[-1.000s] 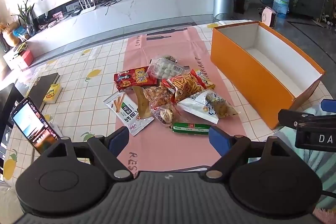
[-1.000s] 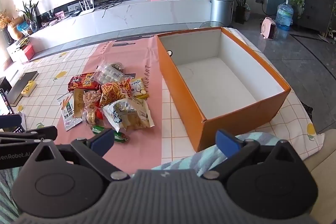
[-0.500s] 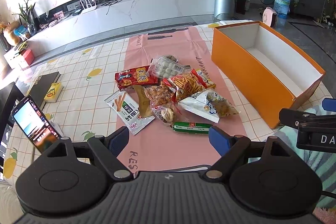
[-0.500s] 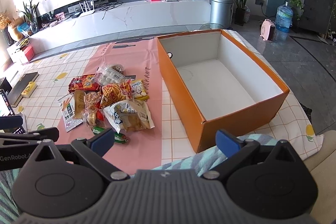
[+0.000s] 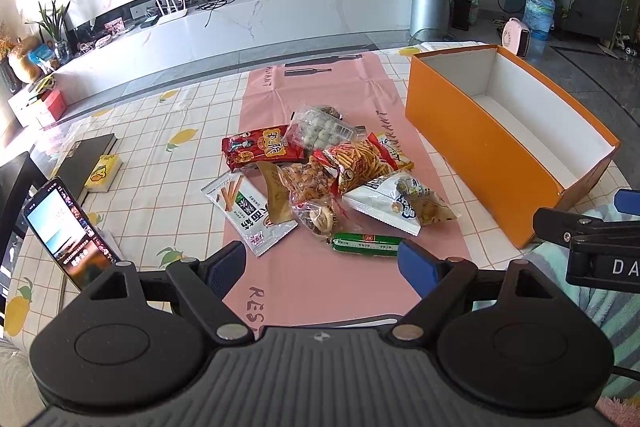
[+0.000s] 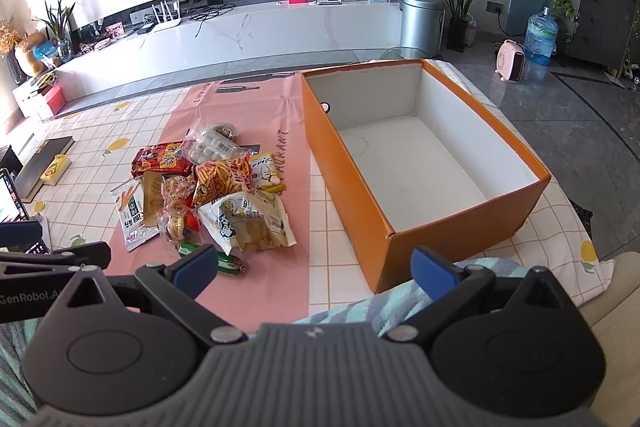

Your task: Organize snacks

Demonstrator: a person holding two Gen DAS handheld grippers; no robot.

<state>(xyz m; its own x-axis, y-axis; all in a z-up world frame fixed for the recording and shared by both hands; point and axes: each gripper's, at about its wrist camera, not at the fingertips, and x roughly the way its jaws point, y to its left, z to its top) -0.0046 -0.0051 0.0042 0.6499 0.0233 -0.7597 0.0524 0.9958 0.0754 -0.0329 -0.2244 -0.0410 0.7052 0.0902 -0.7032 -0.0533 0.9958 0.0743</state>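
In the left wrist view, the left claw (image 5: 322, 265) fills the lower part of the frame with its blue-tipped fingers (image 5: 414, 263) spread wide and nothing between them. Just above it, at the centre of the frame, a pile of snacks (image 5: 320, 179) lies on a pink runner (image 5: 320, 91) over the checked tabletop (image 5: 160, 167); the green sausage pack (image 5: 366, 243) is the nearest piece, a red packet (image 5: 260, 149) lies at the pile's upper left and a white bag (image 5: 396, 205) at its right. An orange box (image 5: 472, 163), open-topped and white inside, stands at the right of the frame, apart from the pile. A lit phone (image 5: 64, 227) leans at the left edge. In the right wrist view, the right claw (image 6: 316, 267) is likewise spread wide and holds nothing. The orange box (image 6: 352, 195) sits in the centre and right of the frame, its inside bare, with the snacks (image 6: 208, 187) to its left, in the left half of the frame.
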